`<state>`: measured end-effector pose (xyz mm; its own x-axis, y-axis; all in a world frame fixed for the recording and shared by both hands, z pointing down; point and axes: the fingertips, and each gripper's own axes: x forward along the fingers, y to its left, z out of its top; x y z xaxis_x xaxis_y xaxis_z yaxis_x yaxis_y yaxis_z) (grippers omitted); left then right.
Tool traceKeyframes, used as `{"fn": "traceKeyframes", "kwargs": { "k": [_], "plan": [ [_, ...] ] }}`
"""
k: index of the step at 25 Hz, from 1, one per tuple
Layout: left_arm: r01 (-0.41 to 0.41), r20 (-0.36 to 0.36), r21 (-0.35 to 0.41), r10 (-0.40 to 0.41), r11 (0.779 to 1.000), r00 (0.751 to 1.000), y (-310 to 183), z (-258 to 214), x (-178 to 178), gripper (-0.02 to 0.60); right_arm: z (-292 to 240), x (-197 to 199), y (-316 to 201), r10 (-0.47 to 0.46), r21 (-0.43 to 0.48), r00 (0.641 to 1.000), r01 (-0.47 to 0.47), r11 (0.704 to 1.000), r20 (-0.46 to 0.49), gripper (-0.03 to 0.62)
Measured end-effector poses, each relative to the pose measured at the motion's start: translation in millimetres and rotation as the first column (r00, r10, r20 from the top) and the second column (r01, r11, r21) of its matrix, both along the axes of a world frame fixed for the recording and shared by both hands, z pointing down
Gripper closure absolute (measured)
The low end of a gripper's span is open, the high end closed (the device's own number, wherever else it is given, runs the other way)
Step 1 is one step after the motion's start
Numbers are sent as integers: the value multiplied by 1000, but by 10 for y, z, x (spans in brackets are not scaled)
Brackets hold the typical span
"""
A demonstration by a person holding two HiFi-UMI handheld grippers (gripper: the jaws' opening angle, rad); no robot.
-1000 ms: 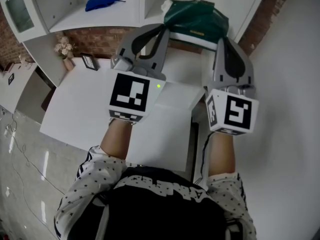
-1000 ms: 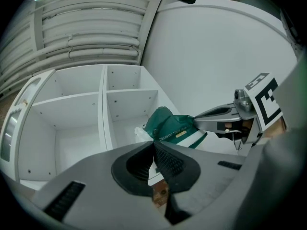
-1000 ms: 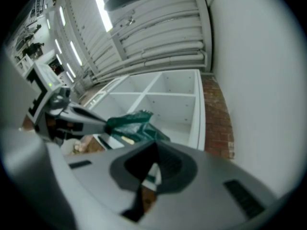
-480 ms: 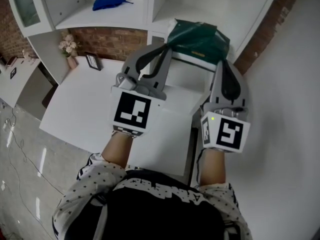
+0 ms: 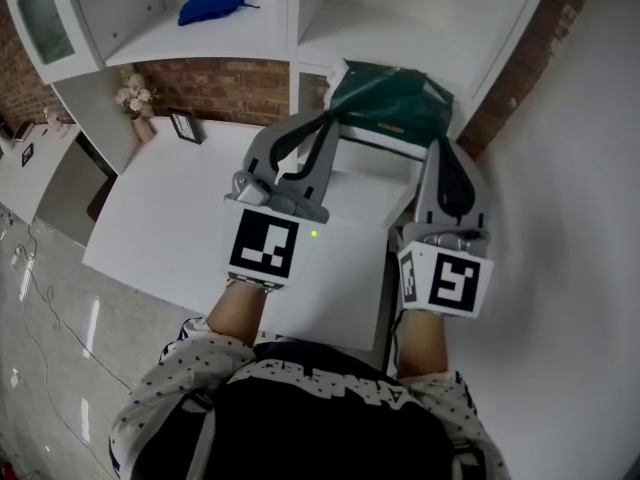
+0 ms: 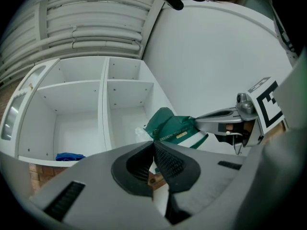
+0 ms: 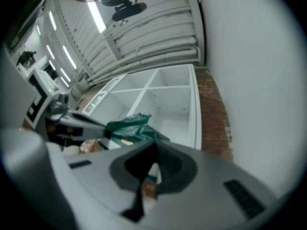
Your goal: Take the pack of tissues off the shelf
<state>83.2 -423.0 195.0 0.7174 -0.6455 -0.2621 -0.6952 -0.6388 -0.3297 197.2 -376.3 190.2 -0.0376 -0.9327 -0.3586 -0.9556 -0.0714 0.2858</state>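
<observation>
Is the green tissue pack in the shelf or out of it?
Out, it appears: the tissue pack hangs in front of the shelf, squeezed between the tips of the left gripper and right gripper.

The pack of tissues [image 5: 392, 103] was dark green, with a white band and a small gold label on its side. The shelf [image 5: 200, 38] was plain white, and a bright blue cloth [image 5: 212, 8] lay on it. The brick wall [image 5: 215, 83] behind was reddish brown with pale joints. The bench [image 5: 160, 218] was white, and the small picture frame [image 5: 184, 125] on it was black. The left tool [image 5: 331, 121] and the right tool [image 5: 440, 141] were grey with black pads and carried black-and-white square markers; a green light glowed on the left one. The sleeves [image 5: 190, 353] were white with small dark dots. The floor [image 5: 50, 368] was glossy pale grey.
</observation>
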Motion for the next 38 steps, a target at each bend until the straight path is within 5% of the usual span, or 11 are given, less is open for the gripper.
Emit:
{"fn": "traceKeyframes", "kwargs": {
  "k": [38],
  "plan": [
    [-4,12,-44,5,999,1000,197,478,-88,546,494,-92,212,-2,-48,999,4,999,36,565]
  ]
}}
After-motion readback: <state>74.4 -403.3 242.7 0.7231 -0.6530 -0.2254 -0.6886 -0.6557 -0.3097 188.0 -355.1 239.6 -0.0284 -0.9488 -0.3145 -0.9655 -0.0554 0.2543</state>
